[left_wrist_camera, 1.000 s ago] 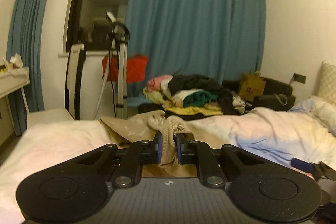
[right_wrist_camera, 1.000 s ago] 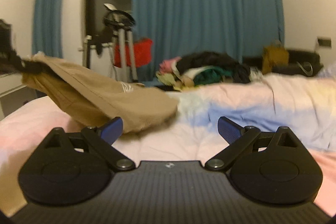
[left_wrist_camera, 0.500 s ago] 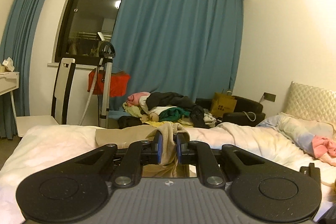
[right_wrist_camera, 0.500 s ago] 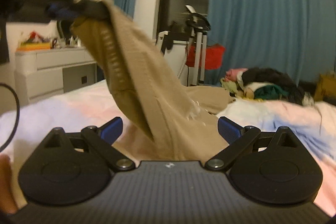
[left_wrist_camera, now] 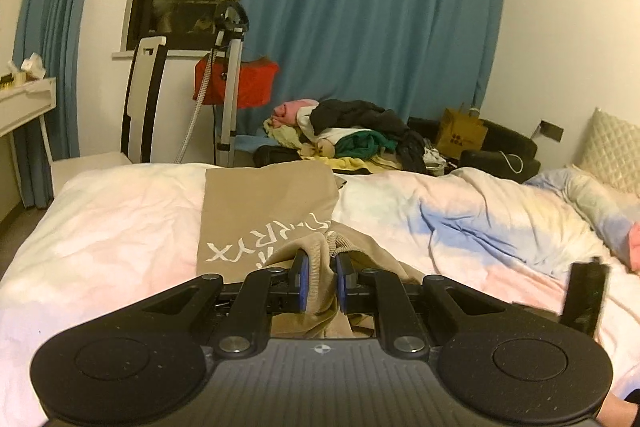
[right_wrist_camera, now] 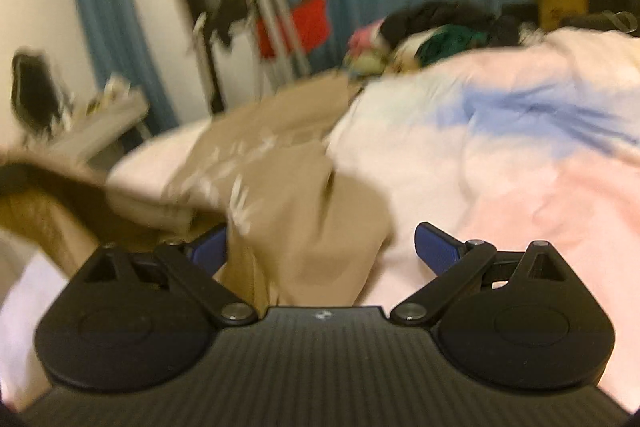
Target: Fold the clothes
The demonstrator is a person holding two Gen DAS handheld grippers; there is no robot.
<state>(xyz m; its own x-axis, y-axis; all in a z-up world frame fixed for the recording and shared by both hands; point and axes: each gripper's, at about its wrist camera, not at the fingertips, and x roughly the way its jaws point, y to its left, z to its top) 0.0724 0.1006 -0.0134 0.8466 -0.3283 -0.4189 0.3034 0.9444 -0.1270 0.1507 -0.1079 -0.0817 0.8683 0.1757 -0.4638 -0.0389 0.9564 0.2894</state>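
A tan garment with white lettering [left_wrist_camera: 256, 211] lies spread on the bed's pastel duvet [left_wrist_camera: 460, 219]. My left gripper [left_wrist_camera: 319, 277] is shut on the garment's ribbed hem, which bunches between the blue pads. In the blurred right wrist view the same tan garment [right_wrist_camera: 288, 187] lies ahead, and a fold of it hangs between the fingers of my right gripper [right_wrist_camera: 320, 251], which is open. The right gripper's black edge [left_wrist_camera: 582, 297] shows at the right of the left wrist view.
A pile of mixed clothes [left_wrist_camera: 352, 135] lies beyond the bed's far edge. A tripod stand [left_wrist_camera: 228, 75] with a red bag, a white chair [left_wrist_camera: 140, 99] and a white desk [left_wrist_camera: 20, 99] stand at the left. A pink garment [left_wrist_camera: 632, 243] lies at far right.
My left gripper, still shut on the hem, has lowered and tipped down, so the garment now lies flatter with its lettering showing. My right gripper has swung, still open.
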